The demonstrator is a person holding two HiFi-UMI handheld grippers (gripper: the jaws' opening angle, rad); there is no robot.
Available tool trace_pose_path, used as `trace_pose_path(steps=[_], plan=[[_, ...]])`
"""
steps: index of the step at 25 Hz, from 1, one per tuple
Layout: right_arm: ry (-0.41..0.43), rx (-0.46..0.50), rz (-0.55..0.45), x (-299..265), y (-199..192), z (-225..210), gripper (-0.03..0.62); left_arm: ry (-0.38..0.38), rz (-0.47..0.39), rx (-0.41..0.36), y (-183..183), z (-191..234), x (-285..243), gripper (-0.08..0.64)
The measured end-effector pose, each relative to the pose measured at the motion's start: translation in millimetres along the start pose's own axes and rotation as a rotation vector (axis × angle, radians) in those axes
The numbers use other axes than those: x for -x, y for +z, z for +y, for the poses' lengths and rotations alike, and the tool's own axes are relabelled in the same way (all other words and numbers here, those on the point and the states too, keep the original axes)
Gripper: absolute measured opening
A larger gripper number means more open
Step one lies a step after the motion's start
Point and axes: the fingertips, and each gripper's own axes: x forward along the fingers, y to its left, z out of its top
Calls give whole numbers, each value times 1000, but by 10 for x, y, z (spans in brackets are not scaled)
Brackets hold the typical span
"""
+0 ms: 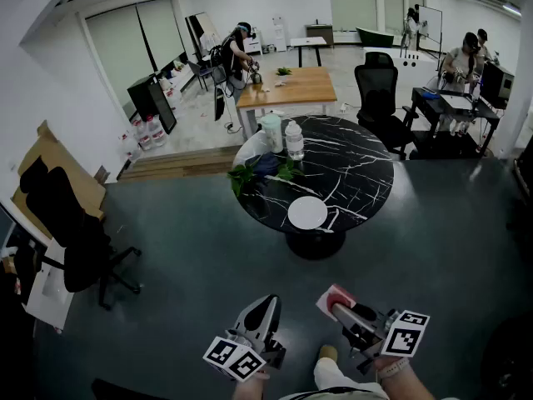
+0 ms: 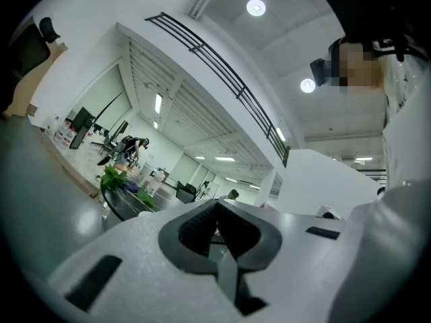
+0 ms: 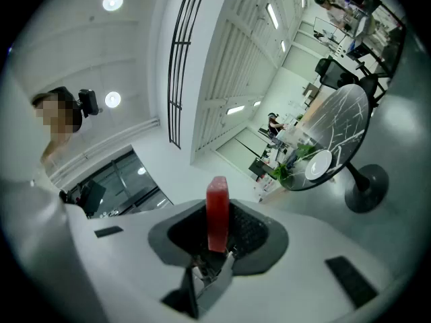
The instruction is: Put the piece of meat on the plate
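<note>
A white plate [image 1: 307, 213] lies at the near edge of a round black marble table [image 1: 350, 169], far ahead of both grippers. My right gripper [image 1: 343, 308] is low in the head view, shut on a red, pink-edged piece of meat [image 1: 333, 297]. In the right gripper view the meat [image 3: 217, 210] stands upright between the dark pads, with the plate [image 3: 318, 165] and table [image 3: 340, 123] far off at the right. My left gripper [image 1: 266, 307] is beside it at the left, its jaws together with nothing between them [image 2: 217, 215].
On the table stand a plastic bottle [image 1: 294, 140], a pale cup [image 1: 271, 132] and green leaves [image 1: 244, 176]. A black office chair [image 1: 71, 232] is at the left and another [image 1: 376, 86] behind the table. Dark floor lies between me and the table. People work in the background.
</note>
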Motion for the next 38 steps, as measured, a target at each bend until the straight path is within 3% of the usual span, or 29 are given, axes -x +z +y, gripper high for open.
trace_pose_path(steps=[5, 18, 23, 28, 38], plan=[[-27, -5, 22, -165, 297, -385, 87, -41, 38, -36, -108, 57, -541, 9], [-91, -50, 77, -401, 525, -1118, 87, 80, 60, -25, -226, 585, -907, 9], [-133, -60, 94, -585, 630, -1506, 87, 114, 76, -20, -314, 960, -1219, 9], [-234, -76, 105, -944, 868, -1989, 87, 137, 84, -49, -127, 1448, -1666, 9], [-339, -92, 244, -1941, 999, -2995, 87, 120, 122, -58, 23, 2397, -2525, 9]])
